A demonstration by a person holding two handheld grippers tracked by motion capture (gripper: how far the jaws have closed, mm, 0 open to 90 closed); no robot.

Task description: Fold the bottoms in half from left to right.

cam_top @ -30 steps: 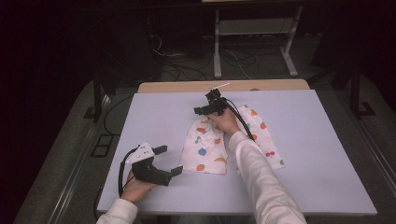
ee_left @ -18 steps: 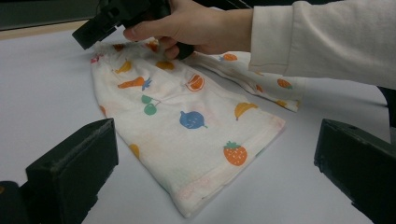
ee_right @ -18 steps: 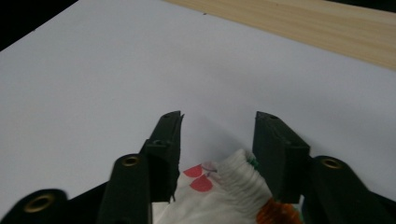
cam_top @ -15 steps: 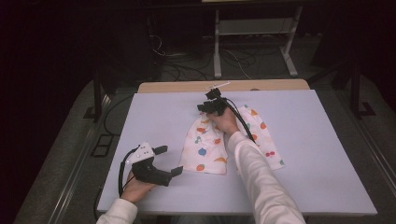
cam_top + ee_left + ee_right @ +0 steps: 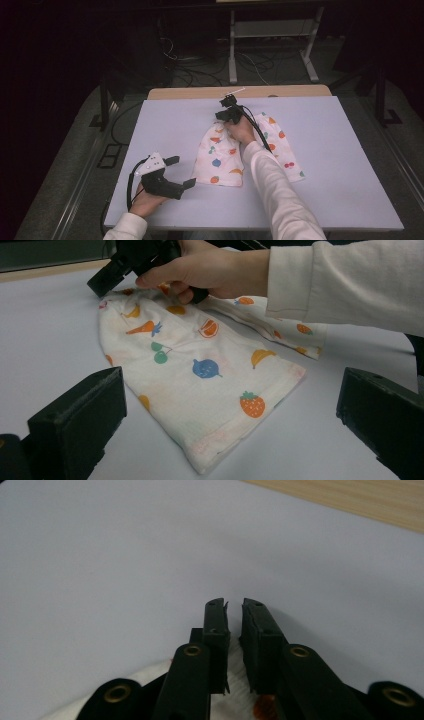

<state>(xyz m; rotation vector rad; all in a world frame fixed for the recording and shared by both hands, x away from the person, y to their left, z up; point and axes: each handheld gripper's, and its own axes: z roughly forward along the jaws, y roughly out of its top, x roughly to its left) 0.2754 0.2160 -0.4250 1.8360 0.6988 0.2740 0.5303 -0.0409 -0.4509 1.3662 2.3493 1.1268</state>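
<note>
Shorts (image 5: 235,155) with a fruit print lie flat mid-surface (image 5: 345,185), waistband at the far end. Thin, soft cloth: light, limp, likely to sag and slide, so best pinched at a hem or the waistband. Right gripper (image 5: 226,113) has just been closing and now grasps the far edge, cloth between its jaws. Left gripper (image 5: 181,172) rests released near the near-left hem, holding nothing

The cloth (image 5: 235,152) lies flat near the middle of the table (image 5: 345,165), spreading toward the person's edge; the right gripper (image 5: 227,113) sits at its far end, jaws nearly together over the hem. The left gripper (image 5: 172,175) rests on the table just left of the cloth's near corner; behind the table stands a metal stand (image 5: 272,30).
</note>
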